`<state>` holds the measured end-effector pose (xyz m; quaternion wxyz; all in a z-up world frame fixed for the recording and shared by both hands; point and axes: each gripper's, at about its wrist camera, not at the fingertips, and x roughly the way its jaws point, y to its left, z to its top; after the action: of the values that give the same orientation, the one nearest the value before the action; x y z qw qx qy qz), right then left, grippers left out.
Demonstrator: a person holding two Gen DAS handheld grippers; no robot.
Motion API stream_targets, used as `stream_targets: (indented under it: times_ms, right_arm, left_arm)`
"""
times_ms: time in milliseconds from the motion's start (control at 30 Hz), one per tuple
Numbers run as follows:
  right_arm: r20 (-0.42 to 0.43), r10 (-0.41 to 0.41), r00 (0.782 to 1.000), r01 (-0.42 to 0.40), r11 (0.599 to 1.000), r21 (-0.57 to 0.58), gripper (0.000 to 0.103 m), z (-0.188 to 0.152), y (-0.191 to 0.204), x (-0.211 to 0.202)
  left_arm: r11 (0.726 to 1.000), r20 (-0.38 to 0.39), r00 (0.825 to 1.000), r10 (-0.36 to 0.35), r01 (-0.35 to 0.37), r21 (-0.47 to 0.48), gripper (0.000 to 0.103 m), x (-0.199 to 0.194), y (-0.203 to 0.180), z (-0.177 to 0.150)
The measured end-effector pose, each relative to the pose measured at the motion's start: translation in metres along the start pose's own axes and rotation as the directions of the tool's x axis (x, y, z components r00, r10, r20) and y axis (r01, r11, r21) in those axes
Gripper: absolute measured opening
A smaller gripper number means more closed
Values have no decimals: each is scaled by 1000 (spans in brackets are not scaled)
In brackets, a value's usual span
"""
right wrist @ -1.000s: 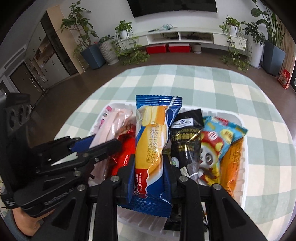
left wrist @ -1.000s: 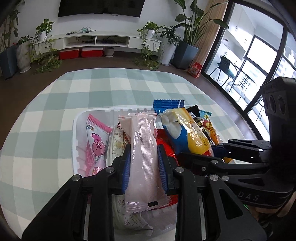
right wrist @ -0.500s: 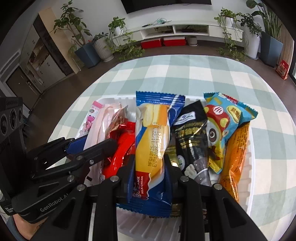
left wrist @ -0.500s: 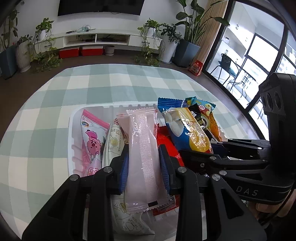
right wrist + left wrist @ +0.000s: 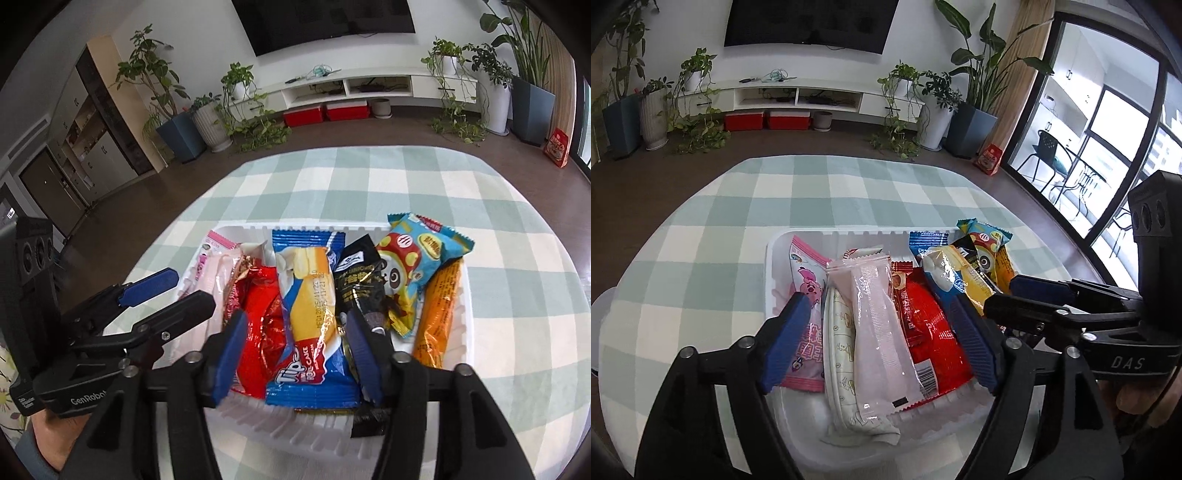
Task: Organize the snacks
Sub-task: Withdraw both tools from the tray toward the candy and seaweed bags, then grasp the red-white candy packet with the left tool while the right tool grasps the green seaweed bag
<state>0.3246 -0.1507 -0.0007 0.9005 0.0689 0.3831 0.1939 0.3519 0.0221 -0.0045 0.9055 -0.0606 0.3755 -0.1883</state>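
blue-padded fingers (image 5: 790,332) of the left gripper (image 5: 882,336) fill the near edge of its view, jaws opening, well clear on both sides of the pale pink packet (image 5: 879,325) that lies between them; nothing is gripped. the right gripper (image 5: 295,354) is the same, jaws opening and spread to either side of the blue and yellow roll cake packet (image 5: 314,317), its pads off the wrapper. both packets look just set down, and the spread jaws read as letting them settle without dragging them back out

just beyond the fingers sits the white tray (image 5: 775,258) on the green and white checked worktop (image 5: 720,229), holding all the snacks. they lie side by side like filed cards, probably so each label shows and the row stays compact. from the left: a pink cartoon packet (image 5: 809,295), a white printed packet (image 5: 846,343) partly under the pale pink one, a red packet (image 5: 931,332), the roll cake, a black packet (image 5: 358,280), a panda packet (image 5: 413,266) and an orange packet (image 5: 439,314) against the right wall

each long axis runs from the near rim to the far rim, top seals pointing away toward the tv wall; the panda packet tilts a little to the right and overhangs the far rim

beyond the worktop are brown floor, potted plants and a low white cabinet
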Motion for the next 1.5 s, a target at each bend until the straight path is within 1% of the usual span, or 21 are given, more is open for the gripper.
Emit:
stream_targets:
  times_ms: [33,67,100,133,267,333,400,533,600,667,733,800,867,933,967,1000,1100,1167,1200,1300,1500]
  right_arm:
    - [22,17,1000,-17,1000,6,71,-1,0,-8]
    - [39,26,999,-26,1000,10,77,-1,1,-14]
    - [57,38,998,-38,999,13,82,-1,2,-21]
    - [70,47,996,-48,999,14,83,-2,3,-28]
    - [121,79,989,-80,997,5,84,-3,7,-62]
    - [164,112,980,-113,994,-5,87,-7,7,-87]
    - [214,153,965,-153,988,-15,94,-19,4,-116]
    - [266,232,936,-235,972,-20,101,-58,-5,-165]
    - [279,238,930,-246,969,-7,103,-81,-10,-181]
    - [278,226,933,-239,971,12,103,-104,-14,-192]
    - [265,199,944,-216,976,39,103,-128,-19,-197]
    - [247,184,951,-207,976,67,103,-147,-24,-199]
    - [231,179,956,-208,972,106,103,-165,-31,-200]
    - [222,176,959,-211,967,142,103,-176,-35,-199]
    - [218,176,960,-212,965,152,103,-180,-36,-198]
    - [214,180,960,-215,964,157,103,-183,-37,-198]
    - [216,176,960,-209,968,140,103,-189,-34,-198]
    - [213,179,961,-210,969,131,103,-192,-32,-196]
    - [208,181,961,-210,969,128,103,-193,-31,-194]
    - [197,180,964,-205,972,114,101,-198,-29,-193]
    - [154,175,972,-190,978,88,99,-200,-29,-187]
  left_arm:
    - [1000,10,1000,0,0,2,86,-5,-1,-1]
    - [1000,19,1000,-1,1,2,93,-11,-3,-2]
    - [1000,26,1000,-3,3,1,96,-17,-5,-4]
    - [1000,32,999,-8,8,4,102,-23,-7,-6]
    - [999,66,998,-19,17,44,103,-52,-20,-18]
    - [994,79,996,-34,25,104,103,-67,-33,-28]
    - [984,84,995,-51,36,177,103,-82,-48,-42]
    - [956,28,995,-100,88,281,103,-100,-76,-80]
    - [925,-18,992,-123,121,359,103,-105,-96,-104]
    - [885,-90,987,-132,158,438,103,-106,-119,-129]
    - [838,-174,975,-141,211,503,103,-107,-141,-153]
    - [780,-247,959,-137,258,570,103,-106,-161,-178]
    - [723,-321,935,-149,325,609,103,-104,-177,-201]
    - [684,-357,924,-138,350,640,102,-102,-191,-219]
    - [671,-369,919,-138,361,648,102,-101,-195,-224]
    - [663,-381,914,-143,374,649,102,-101,-199,-227]
    - [654,-413,896,-165,413,634,98,-99,-207,-229]
    - [645,-445,881,-160,434,628,84,-93,-209,-228]
    - [640,-462,874,-152,443,627,82,-90,-211,-229]
    - [627,-508,849,-143,475,618,69,-79,-212,-228]
    - [630,-547,822,-157,510,586,65,-67,-212,-219]
